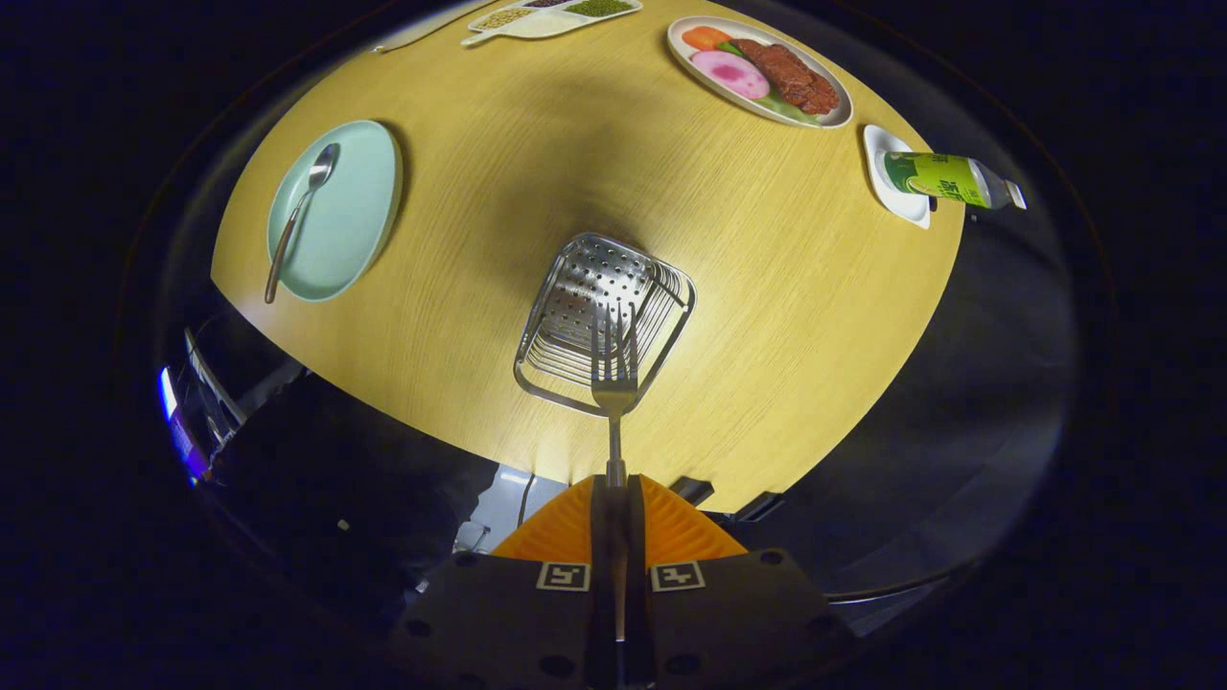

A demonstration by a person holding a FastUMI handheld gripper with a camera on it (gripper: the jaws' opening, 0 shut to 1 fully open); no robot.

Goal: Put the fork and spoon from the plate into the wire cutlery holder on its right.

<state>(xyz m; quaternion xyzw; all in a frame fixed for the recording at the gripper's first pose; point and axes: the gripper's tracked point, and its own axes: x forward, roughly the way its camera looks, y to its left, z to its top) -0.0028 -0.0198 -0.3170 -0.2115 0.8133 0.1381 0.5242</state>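
Observation:
My gripper [613,494] is shut on the handle of a metal fork [613,369], both fingers pressing on it. The fork points straight ahead with its tines hanging over the mouth of the wire cutlery holder [604,321], which stands on the round wooden table just beyond the fingers. I look down on the table from well above. To the left of the holder lies a pale green plate [350,216] with a metal spoon [299,216] resting on it, bowl end away from me.
Past the holder, at the table's far side, sits an oval plate of food [759,69]. Right of it a green bottle [949,179] lies on a small white dish [896,196]. A divided tray of grains [546,17] is at the far edge. The table's near rim [460,436] curves below the holder.

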